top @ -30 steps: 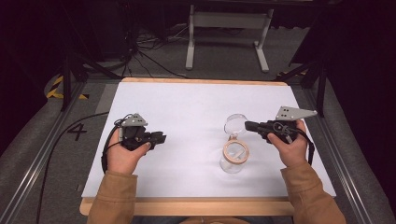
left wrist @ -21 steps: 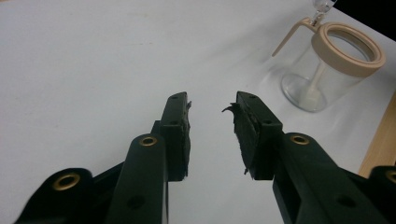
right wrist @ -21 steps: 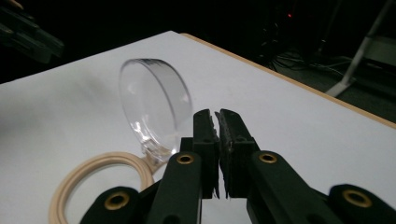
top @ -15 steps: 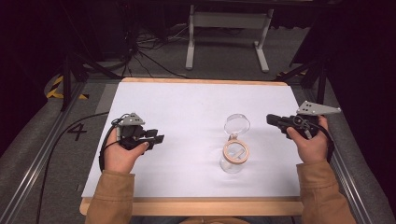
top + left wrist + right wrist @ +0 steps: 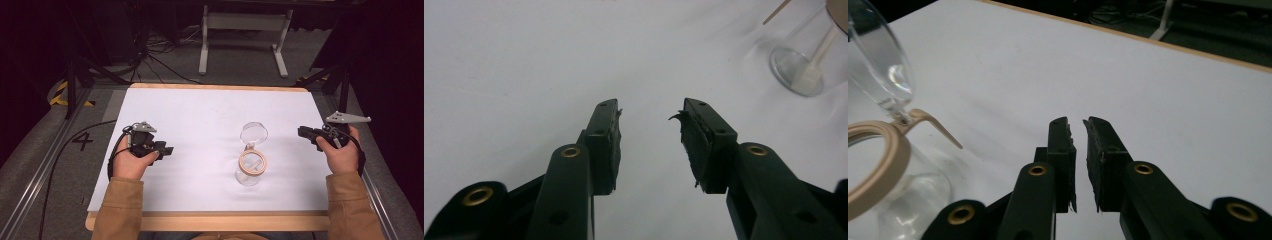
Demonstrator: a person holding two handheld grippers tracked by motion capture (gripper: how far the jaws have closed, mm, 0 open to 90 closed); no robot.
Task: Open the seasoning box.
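Since the earlier frames the right gripper has drawn away from the glass jar toward the right edge of the table; a second ago its jaws were at the jar's open lid, and now it hangs well apart from the jar, near the white mat's right border. Its jaws have just been opening and stand slightly parted with nothing between them, as the right gripper view shows: released, a narrow gap, bare mat beyond. The left gripper has shifted a little lower and toward the person, on the left part of the mat. Its jaws have also just been opening and now stand wide apart, empty, in the left gripper view.

The glass jar stands upright on the white mat, right of centre, between the two grippers and nearer the right one. Its beige-rimmed mouth lies open, and the round clear glass lid is swung back behind it on its hinge, tilted up. In the right gripper view the jar sits at the left, lid raised above the rim. In the left gripper view the jar's base shows at the upper right, far off.

The mat covers a wooden table; each hand, in a tan sleeve, comes in from the bottom.
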